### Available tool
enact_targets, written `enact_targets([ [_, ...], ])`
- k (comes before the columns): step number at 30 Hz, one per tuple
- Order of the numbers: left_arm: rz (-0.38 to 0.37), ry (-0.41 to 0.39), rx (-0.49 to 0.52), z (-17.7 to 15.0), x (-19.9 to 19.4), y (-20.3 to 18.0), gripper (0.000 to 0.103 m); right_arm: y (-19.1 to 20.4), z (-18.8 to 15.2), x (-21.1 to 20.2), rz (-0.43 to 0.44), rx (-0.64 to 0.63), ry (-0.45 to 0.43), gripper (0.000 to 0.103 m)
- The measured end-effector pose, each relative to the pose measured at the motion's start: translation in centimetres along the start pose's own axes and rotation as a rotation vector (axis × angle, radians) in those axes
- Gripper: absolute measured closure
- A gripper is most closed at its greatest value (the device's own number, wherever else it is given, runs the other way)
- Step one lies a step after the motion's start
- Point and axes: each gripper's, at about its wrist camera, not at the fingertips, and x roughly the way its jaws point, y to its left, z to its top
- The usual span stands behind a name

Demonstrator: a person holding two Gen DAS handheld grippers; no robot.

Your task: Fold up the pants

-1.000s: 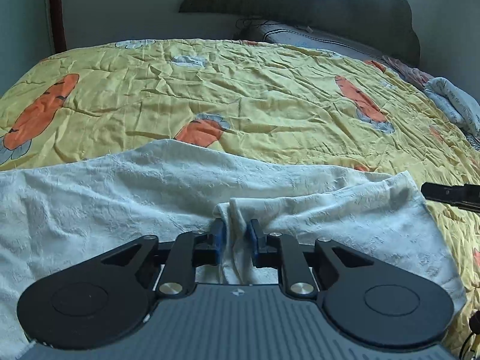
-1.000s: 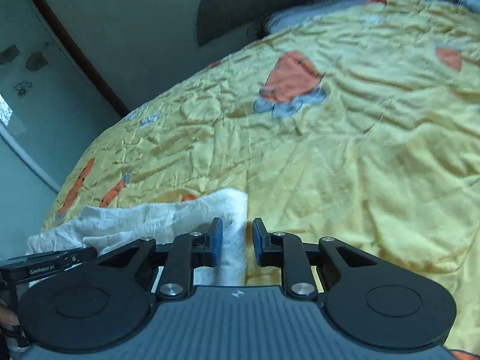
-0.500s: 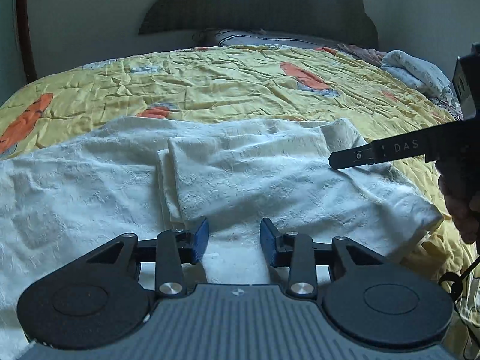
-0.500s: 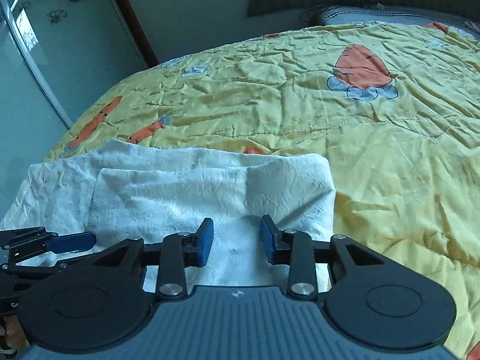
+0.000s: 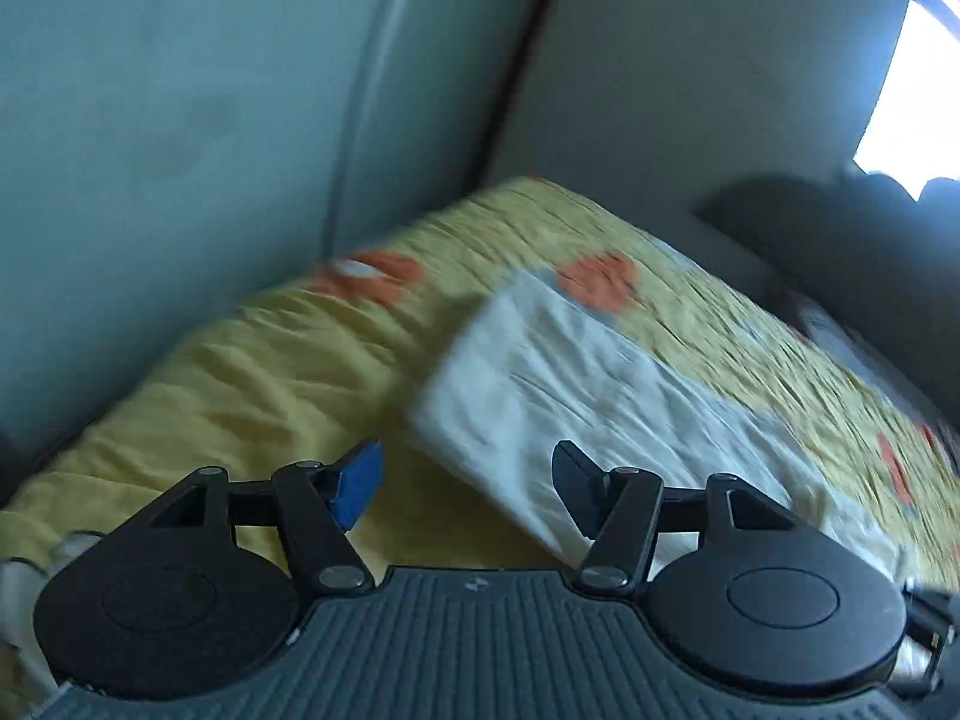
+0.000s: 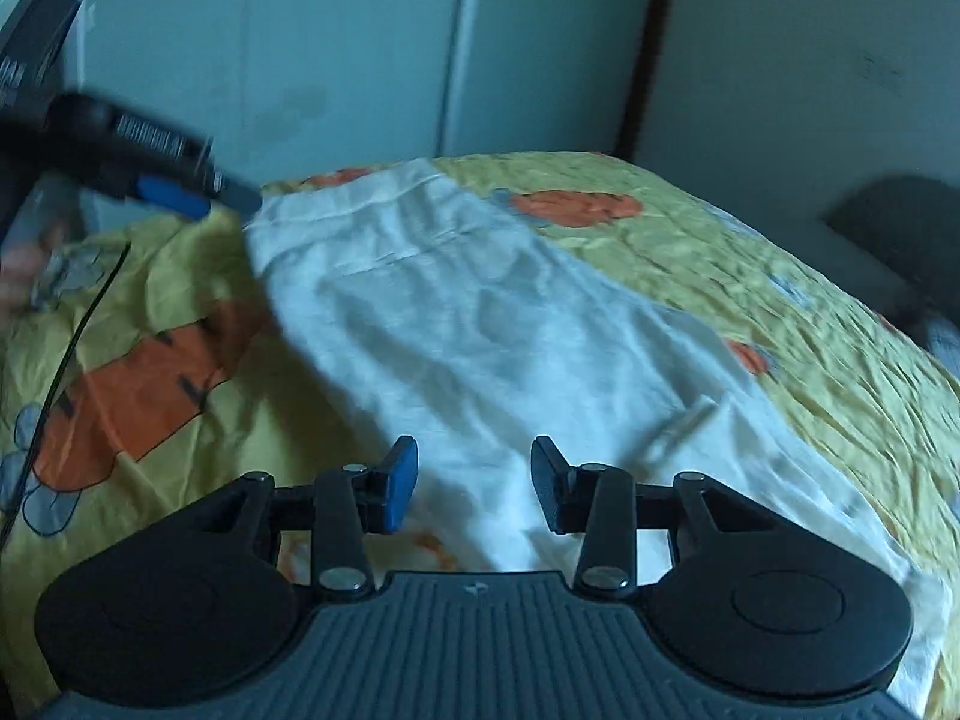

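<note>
The white pants [image 6: 480, 324] lie folded on the bed, on top of the yellow blanket [image 6: 810, 300] with orange carrot prints. In the right wrist view the pants run as a long band from about 11 o'clock, far from the camera, down to 5 o'clock, where they pass under the tool. A seam or hem crosses the far end.

The right gripper [image 6: 474, 483] hovers over the near part of the pants. Its fingers [image 6: 401, 480] stand wide apart and hold nothing; white cloth shows in the gap between them.

The left gripper [image 5: 465, 483] also has its fingers [image 5: 359, 480] spread wide, with nothing between them. In the left wrist view it is tilted and the picture is blurred. The left finger is over bare yellow blanket, and the right finger is over the near edge of the pants [image 5: 570, 384], which lie from 12 o'clock to 4 o'clock in this view.

In the right wrist view the left gripper [image 6: 180, 195] appears at 10 o'clock, near the far corner of the pants. I cannot tell if it touches the cloth. A thin black cable [image 6: 72, 348] hangs at the left side over the blanket. A pale green wall [image 6: 300, 60] stands behind the bed.
</note>
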Motion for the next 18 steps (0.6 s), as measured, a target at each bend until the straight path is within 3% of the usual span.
enact_targets([
  [3, 0.070, -0.035, -0.100, 2.7, -1.3, 3.8, 0.034, 2.6, 1.4, 1.8, 0.026, -0.068, -0.007, 0.063],
  [7, -0.004, -0.015, -0.189, 4.2, -1.8, 5.1, 0.028, 4.2, 3.0, 4.1, 0.016, -0.133, -0.005, 0.063],
  [13, -0.112, 0.056, -0.186, 2.5, -0.4, 2.7, 0.026, 5.1, 4.6, 7.0, 0.006, -0.175, 0.001, 0.062],
  [18, -0.153, 0.134, -0.236, 1.5, 1.2, 1.8, 0.026, 5.7, 5.3, 8.3, -0.024, -0.194, -0.022, 0.051],
])
